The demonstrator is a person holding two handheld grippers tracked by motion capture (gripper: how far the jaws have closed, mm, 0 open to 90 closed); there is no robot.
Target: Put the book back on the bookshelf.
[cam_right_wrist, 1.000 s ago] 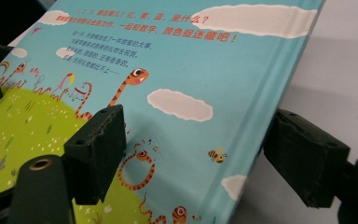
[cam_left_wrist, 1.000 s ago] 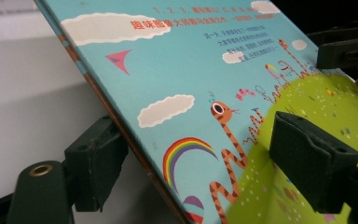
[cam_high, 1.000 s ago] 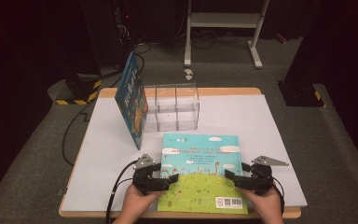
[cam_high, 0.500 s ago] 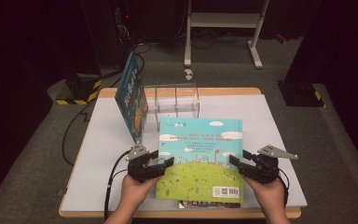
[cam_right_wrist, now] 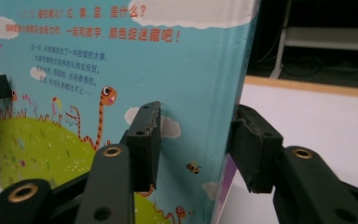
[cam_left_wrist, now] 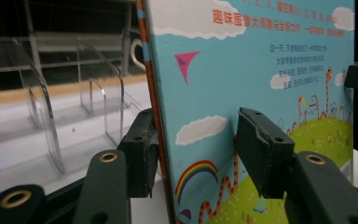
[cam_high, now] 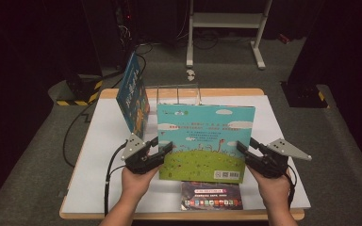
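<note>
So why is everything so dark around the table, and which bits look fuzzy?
High view: light falls on the white table and the lifted book while the floor and room stay dim. Left gripper view: the book's cover is fairly sharp, the clear rack soft with pale reflections. Right gripper view: the near tongs are slightly blurred, the background dark.

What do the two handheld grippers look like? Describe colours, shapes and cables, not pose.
Both the left gripper and right gripper are black, each topped by a grey three-cornered plate. Their jaws are flat black blocks on arms with brass-ringed holes. A black cable trails from each. The forearms are bare.
</note>
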